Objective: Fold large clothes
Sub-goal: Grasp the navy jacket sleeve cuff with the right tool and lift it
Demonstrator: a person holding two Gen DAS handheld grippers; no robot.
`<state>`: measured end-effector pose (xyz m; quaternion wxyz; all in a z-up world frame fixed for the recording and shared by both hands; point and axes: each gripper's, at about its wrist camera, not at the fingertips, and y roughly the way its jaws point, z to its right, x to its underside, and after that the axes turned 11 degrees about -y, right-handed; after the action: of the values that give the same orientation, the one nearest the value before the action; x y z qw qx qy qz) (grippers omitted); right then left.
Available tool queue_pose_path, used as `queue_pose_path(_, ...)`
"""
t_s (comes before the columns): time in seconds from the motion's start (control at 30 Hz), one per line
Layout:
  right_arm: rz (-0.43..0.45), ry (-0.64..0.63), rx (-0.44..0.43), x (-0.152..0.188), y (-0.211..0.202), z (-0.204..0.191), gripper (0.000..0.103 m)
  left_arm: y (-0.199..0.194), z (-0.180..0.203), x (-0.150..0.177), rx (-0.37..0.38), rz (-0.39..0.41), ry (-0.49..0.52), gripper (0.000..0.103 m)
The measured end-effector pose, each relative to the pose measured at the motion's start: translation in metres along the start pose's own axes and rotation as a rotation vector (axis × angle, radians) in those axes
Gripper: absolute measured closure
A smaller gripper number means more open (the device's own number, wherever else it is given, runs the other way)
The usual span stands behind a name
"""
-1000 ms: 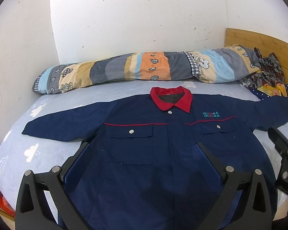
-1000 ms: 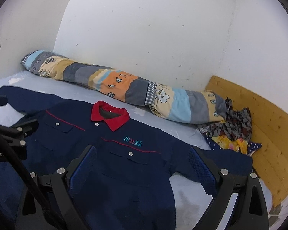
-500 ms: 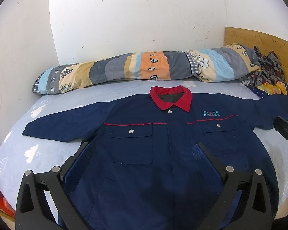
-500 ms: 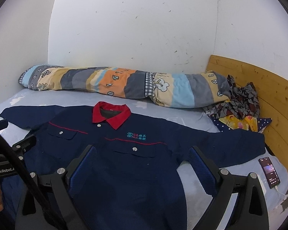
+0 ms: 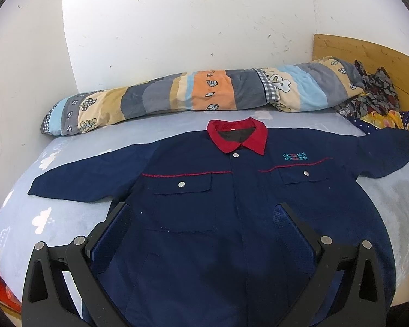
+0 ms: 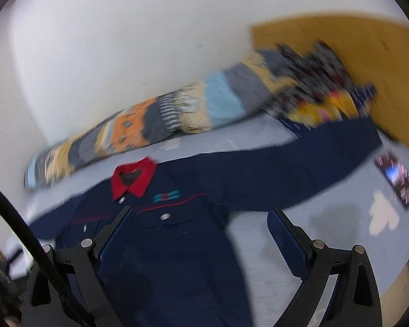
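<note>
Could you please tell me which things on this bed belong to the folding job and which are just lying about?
Job: navy work jacket, left gripper, right gripper, both open.

Lying about: rolled patchwork quilt, patterned clothes pile, phone.

Light blue bedsheet with white cloud print. Rolled patchwork quilt along the white wall. Wooden headboard; crumpled patterned clothes heaped beside it. Phone, lit screen, lying on the sheet.
</note>
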<state>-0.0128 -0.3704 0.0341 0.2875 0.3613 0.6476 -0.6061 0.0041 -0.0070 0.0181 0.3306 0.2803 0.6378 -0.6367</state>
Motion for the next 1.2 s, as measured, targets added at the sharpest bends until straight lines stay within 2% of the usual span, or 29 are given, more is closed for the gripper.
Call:
queue_pose_path(0.13,0.013,0.198,0.006,-0.002,0.007,0.099,0.004,0.01,0.0,0.0,0.028,-0.052,-0.001,0.0)
queue_pose_path(0.3,0.047,0.525,0.015,0.011,0.021,0.235,0.015,0.037,0.008,0.01,0.104,-0.18,-0.005,0.0)
queue_pose_path(0.4,0.064,0.617,0.006,0.011,0.039,0.29,0.019,0.046,0.01,0.015,0.111,-0.215,-0.018,0.0)
queue_pose_path(0.43,0.066,0.637,0.009,0.011,0.043,0.299,0.026,0.048,0.012,0.016,0.106,-0.213,-0.015,0.0)
queue_pose_path(0.57,0.072,0.684,0.002,0.008,0.07,0.33,0.038,0.051,0.019,0.017,0.1,-0.199,0.032,0.0)
queue_pose_path(0.7,0.034,0.656,0.052,-0.002,0.1,0.339,0.04,0.059,0.03,0.006,0.142,-0.181,0.063,0.0)
queue_pose_path(0.77,-0.01,0.65,0.116,-0.003,0.114,0.345,0.042,0.067,0.034,-0.008,0.176,-0.184,0.053,0.0)
queue_pose_path(0.83,-0.029,0.658,0.168,0.0,0.123,0.348,0.042,0.078,0.034,-0.023,0.203,-0.195,0.014,0.0)
queue_pose_path(1.0,-0.045,0.649,0.22,0.001,0.145,0.357,0.042,0.11,0.034,-0.06,0.257,-0.26,-0.143,0.0)
queue_pose_path(1.07,-0.022,0.648,0.22,0.0,0.151,0.362,0.044,0.114,0.037,-0.064,0.272,-0.266,-0.167,0.0)
queue_pose_path(1.13,-0.015,0.635,0.202,-0.002,0.158,0.364,0.046,0.114,0.038,-0.062,0.248,-0.239,-0.143,0.0)
queue_pose_path(1.2,-0.015,0.607,0.225,-0.004,0.161,0.362,0.071,0.114,0.04,-0.058,0.208,-0.217,-0.11,0.0)
